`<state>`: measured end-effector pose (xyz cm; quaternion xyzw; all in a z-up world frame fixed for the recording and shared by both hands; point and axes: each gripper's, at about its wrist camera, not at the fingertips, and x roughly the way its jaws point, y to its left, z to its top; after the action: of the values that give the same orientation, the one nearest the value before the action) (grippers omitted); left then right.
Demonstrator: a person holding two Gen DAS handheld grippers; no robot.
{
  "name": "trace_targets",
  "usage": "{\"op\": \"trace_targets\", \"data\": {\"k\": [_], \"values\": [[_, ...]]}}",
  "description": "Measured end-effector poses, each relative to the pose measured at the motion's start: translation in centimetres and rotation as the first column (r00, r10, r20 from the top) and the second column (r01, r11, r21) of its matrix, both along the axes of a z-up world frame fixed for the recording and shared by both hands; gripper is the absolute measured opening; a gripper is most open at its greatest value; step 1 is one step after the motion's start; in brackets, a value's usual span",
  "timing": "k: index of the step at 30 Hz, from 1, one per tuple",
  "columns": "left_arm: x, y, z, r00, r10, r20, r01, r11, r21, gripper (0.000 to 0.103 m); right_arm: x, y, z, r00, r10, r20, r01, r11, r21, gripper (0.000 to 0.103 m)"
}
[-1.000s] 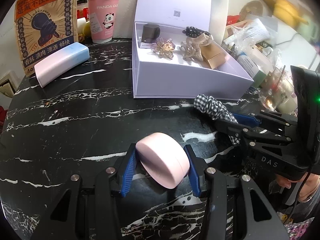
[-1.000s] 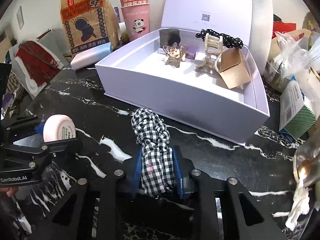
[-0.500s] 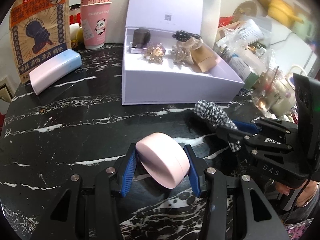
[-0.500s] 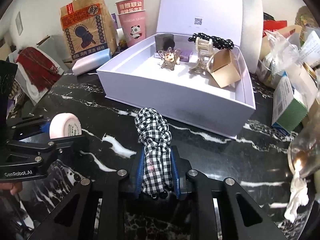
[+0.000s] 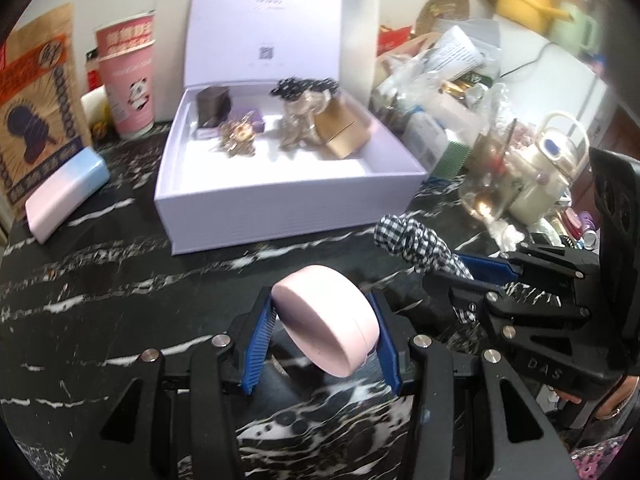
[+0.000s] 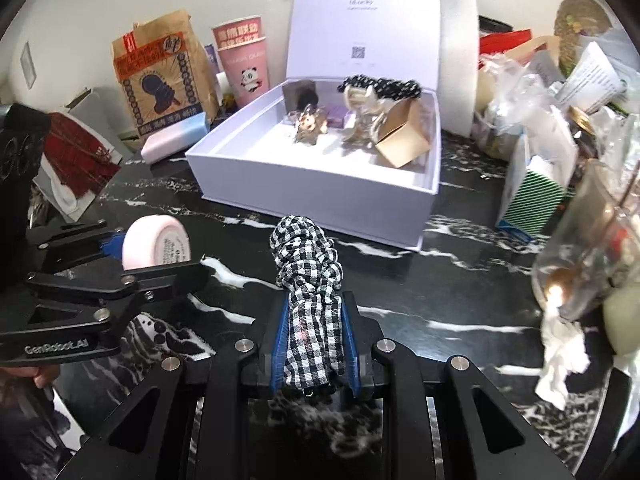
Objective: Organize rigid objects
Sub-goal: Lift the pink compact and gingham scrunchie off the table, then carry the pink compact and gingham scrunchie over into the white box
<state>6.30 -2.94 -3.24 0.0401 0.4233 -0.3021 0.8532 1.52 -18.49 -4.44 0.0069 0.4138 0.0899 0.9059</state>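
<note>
My left gripper [image 5: 320, 320] is shut on a round pink case [image 5: 325, 318] and holds it above the black marble table; it also shows in the right wrist view [image 6: 156, 246]. My right gripper [image 6: 314, 332] is shut on a black-and-white checked scrunchie [image 6: 310, 276], also seen in the left wrist view [image 5: 420, 246]. Ahead stands an open lilac box [image 5: 280, 200] with lid raised, holding a dark cube [image 5: 214, 106], gold hair clips [image 5: 240, 140], a tan carton [image 5: 340, 130] and a black beaded piece [image 5: 304, 86].
A pink-and-blue pouch [image 5: 66, 196] lies left of the box. A brown paper bag [image 5: 38, 100] and a pink panda cup [image 5: 128, 80] stand behind. Clutter of bags, a green striped box [image 6: 536, 196] and a glass jar [image 6: 588, 248] crowd the right side.
Both grippers have risen and pulled back a little with their objects; the box now looks farther and is seen more from above. Both grips are unchanged.
</note>
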Motion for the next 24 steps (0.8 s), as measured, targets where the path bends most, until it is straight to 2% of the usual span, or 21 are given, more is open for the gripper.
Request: {"op": "trace_targets", "data": {"k": [9, 24], "values": [[-0.1, -1.9, 2.5, 0.998, -0.014, 0.054, 0.014, 1.0, 0.006, 0.046, -1.2, -1.2, 1.9, 1.0, -0.005, 0.029, 0.005, 1.0, -0.008, 0.024], [1.9, -3.6, 5.7, 0.994, -0.007, 0.109, 0.006, 1.0, 0.013, 0.046, 0.6, -2.0, 4.5, 0.996, 0.026, 0.087, -0.025, 1.0, -0.014, 0.024]]}}
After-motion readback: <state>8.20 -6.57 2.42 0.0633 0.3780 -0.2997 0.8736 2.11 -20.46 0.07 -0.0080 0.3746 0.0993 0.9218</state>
